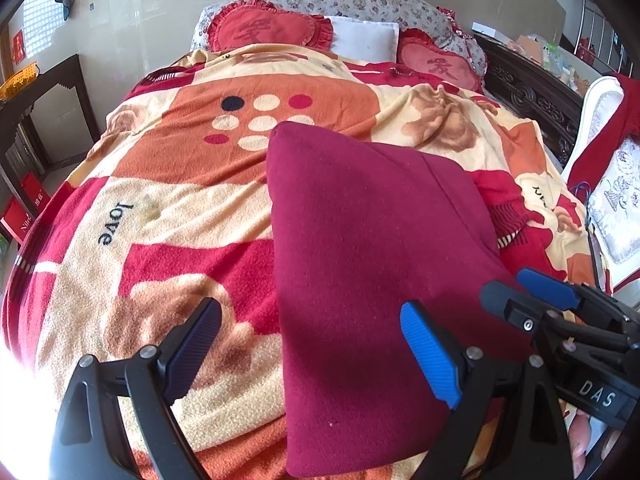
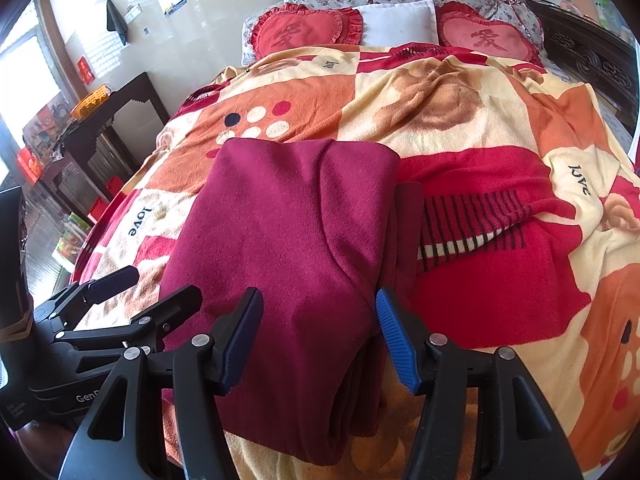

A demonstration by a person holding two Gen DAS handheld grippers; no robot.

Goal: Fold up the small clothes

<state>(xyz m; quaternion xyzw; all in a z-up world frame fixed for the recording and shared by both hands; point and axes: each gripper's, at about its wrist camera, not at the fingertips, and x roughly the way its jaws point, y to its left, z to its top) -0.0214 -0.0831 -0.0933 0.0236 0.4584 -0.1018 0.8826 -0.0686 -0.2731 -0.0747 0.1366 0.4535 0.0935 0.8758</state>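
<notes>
A dark maroon garment (image 1: 368, 264) lies folded into a thick rectangle on the patterned blanket (image 1: 168, 208); it also shows in the right wrist view (image 2: 288, 248). My left gripper (image 1: 316, 352) is open and empty, just above the garment's near left part. My right gripper (image 2: 320, 336) is open and empty, its jaws standing on either side of the garment's near right edge without closing on it. The right gripper also shows in the left wrist view (image 1: 520, 292), and the left gripper shows in the right wrist view (image 2: 148, 284).
The bed has red heart cushions (image 2: 308, 28) and a white pillow (image 2: 396, 24) at the head. A dark side table (image 2: 104, 128) with a yellow basket stands at the left. A dark carved wooden frame (image 1: 532, 96) and a white chair (image 1: 600, 152) are at the right.
</notes>
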